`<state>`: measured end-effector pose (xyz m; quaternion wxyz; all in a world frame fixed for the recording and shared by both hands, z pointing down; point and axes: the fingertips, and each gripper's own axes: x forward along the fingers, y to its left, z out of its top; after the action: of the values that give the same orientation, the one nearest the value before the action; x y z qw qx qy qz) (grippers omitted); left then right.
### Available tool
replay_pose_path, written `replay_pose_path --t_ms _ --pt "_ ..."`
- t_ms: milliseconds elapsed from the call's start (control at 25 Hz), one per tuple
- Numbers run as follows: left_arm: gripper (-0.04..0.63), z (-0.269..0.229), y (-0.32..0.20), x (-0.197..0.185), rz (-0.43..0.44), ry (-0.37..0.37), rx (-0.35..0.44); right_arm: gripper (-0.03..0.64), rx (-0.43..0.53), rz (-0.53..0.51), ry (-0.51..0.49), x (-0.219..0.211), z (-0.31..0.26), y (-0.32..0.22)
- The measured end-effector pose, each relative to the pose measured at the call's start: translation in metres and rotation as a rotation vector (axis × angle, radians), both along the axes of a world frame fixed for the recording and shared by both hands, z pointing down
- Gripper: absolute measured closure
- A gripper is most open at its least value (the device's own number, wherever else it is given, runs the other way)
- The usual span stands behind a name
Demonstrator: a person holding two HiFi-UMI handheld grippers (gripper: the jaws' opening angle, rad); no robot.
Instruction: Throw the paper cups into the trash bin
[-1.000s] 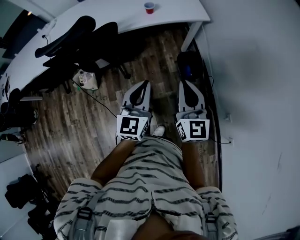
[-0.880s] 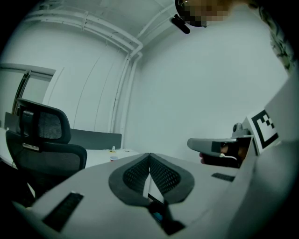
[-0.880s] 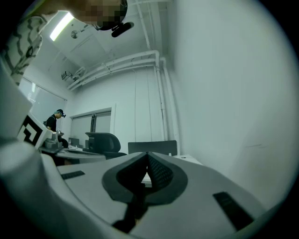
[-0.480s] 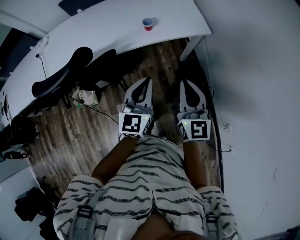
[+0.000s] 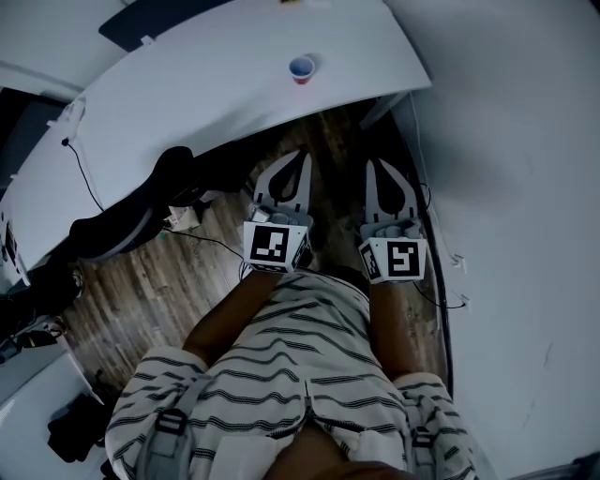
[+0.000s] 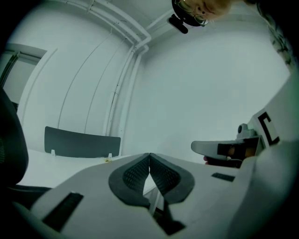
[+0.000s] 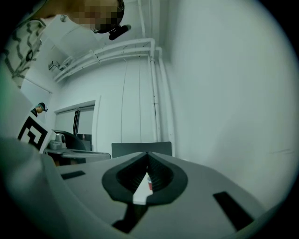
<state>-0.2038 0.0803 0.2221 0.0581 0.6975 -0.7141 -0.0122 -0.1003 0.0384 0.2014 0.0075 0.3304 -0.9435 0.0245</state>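
Note:
A red paper cup (image 5: 302,68) stands alone on the white table (image 5: 216,84), near its right end. Both grippers are held low in front of my striped shirt, over the wooden floor and short of the table's edge. My left gripper (image 5: 301,155) is shut with its tips together and nothing between them, as the left gripper view shows (image 6: 149,154). My right gripper (image 5: 373,164) is shut and empty too (image 7: 147,153). In the right gripper view a bit of the cup (image 7: 150,185) shows through the gap below the tips. No trash bin is in view.
A black office chair (image 5: 127,220) is pushed under the table at the left, with cables (image 5: 202,239) on the wooden floor (image 5: 141,291). A dark panel (image 5: 155,23) lies on the far tabletop. A white wall (image 5: 506,187) runs close along the right.
The table and cup have come lower in the head view, closer to me. Both grippers have stayed shut and side by side.

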Motion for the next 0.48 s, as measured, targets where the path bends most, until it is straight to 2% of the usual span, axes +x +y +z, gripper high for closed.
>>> replay_pose_path --t_ms 240,480 --pt "0.573 0.015 -0.025 -0.018 0.019 -0.009 -0.028 0.601 -0.006 0.018 0.023 -0.019 0.004 -0.021" --pt "0.572 0.027 -0.047 -0.024 0.003 -0.025 -0.050 0.601 -0.012 -0.011 0.035 -0.034 0.012 -0.039"
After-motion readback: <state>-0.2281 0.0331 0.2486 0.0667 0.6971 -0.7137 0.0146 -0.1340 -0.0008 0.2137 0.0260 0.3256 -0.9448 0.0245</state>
